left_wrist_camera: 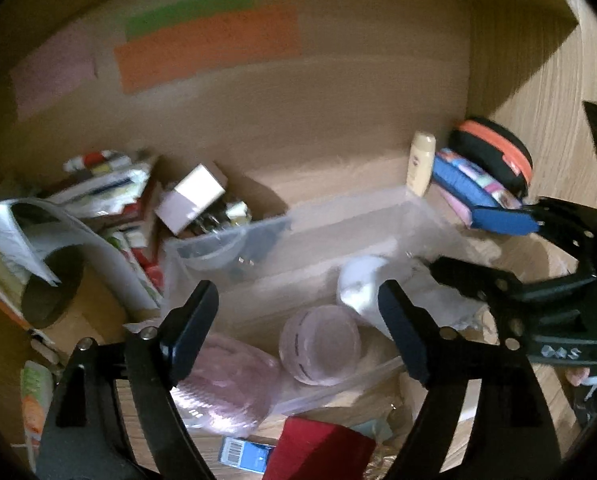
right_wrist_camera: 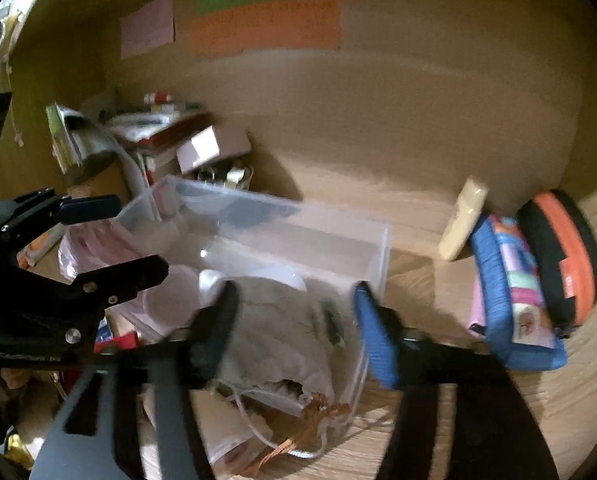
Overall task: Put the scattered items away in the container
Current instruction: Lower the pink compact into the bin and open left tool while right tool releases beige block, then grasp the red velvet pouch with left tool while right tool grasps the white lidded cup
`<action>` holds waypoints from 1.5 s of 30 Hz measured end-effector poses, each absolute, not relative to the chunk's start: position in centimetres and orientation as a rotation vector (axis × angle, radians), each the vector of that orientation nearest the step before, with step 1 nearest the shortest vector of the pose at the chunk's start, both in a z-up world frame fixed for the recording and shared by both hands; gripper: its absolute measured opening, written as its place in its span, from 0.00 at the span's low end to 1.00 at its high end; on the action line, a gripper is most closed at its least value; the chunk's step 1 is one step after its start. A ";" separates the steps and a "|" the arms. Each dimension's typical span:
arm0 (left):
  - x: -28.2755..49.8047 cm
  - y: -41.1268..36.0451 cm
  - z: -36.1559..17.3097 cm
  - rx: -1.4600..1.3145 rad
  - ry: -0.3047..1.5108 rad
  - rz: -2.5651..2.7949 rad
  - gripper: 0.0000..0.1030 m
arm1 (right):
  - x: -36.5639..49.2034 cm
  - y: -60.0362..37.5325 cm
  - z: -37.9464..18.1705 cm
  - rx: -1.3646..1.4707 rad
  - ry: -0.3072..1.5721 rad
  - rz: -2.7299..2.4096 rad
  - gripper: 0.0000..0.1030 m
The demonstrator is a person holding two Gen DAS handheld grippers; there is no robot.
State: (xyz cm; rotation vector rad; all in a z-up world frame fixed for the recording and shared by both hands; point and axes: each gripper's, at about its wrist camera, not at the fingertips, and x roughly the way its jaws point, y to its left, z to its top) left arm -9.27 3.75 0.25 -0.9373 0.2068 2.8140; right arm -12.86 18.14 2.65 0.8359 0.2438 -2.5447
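Note:
A clear plastic container stands on the wooden desk; it also shows in the right wrist view. Inside lie a round pink case, a white object and a pale cloth pouch. My left gripper is open and empty above the container's near side. My right gripper is open above the pouch; it also shows at the right of the left wrist view. A pink bag lies at the container's near left.
A blue pencil case, a black and orange pouch and a cream bottle lie to the right. A pile of books, papers and a pink box stands at the left. A red box lies in front.

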 end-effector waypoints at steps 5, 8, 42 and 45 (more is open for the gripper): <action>-7.3 2.5 1.4 -0.834 0.199 2.895 0.92 | -10.8 18.5 4.0 0.788 0.236 -2.576 0.77; -6.1 2.0 1.9 -0.799 0.191 2.917 0.94 | -9.9 18.5 4.3 0.780 0.232 -2.587 0.79; -1.8 -3.5 -6.1 -1.256 -0.067 2.676 0.99 | -7.2 15.4 -4.6 1.176 0.054 -2.484 0.81; -1.5 -3.1 -6.4 -1.269 -0.047 2.659 0.99 | -7.7 14.6 -4.9 1.192 0.074 -2.497 0.83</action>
